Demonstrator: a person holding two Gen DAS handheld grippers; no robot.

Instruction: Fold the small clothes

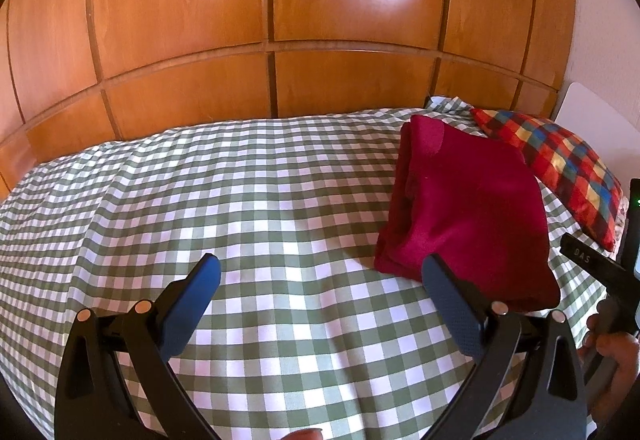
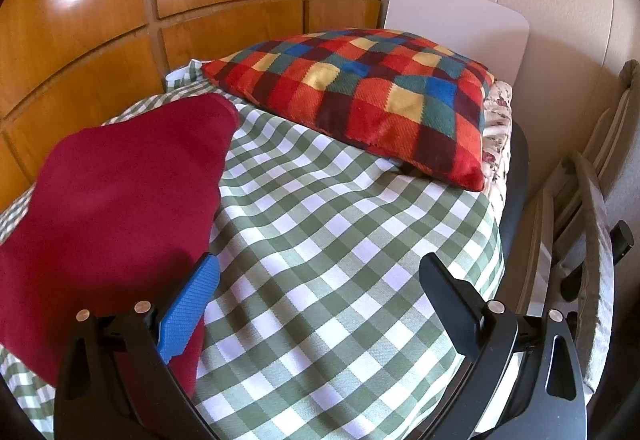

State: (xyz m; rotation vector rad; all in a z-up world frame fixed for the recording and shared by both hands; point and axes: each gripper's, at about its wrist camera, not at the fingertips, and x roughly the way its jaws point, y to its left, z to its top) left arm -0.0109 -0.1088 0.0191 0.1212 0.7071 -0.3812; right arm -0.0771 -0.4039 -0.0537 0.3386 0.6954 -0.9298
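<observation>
Left wrist: left tongs (image 1: 320, 272) spread wide, empty, above the green gingham bedsheet (image 1: 240, 200); folded crimson garment (image 1: 468, 208) lies flat by the right fingertip. Right tongs (image 2: 318, 272) also released, garment under left finger. Fabric soft, fleecy, rectangular. Plaid pillow (image 2: 368, 100) behind.

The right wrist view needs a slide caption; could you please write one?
Open right tool above the checked bedspread, folded red garment at its left, patchwork pillow beyond.

Folded garment (image 1: 468, 208) lies on bedspread (image 1: 240, 200), pillow (image 1: 556, 164) behind.
</observation>
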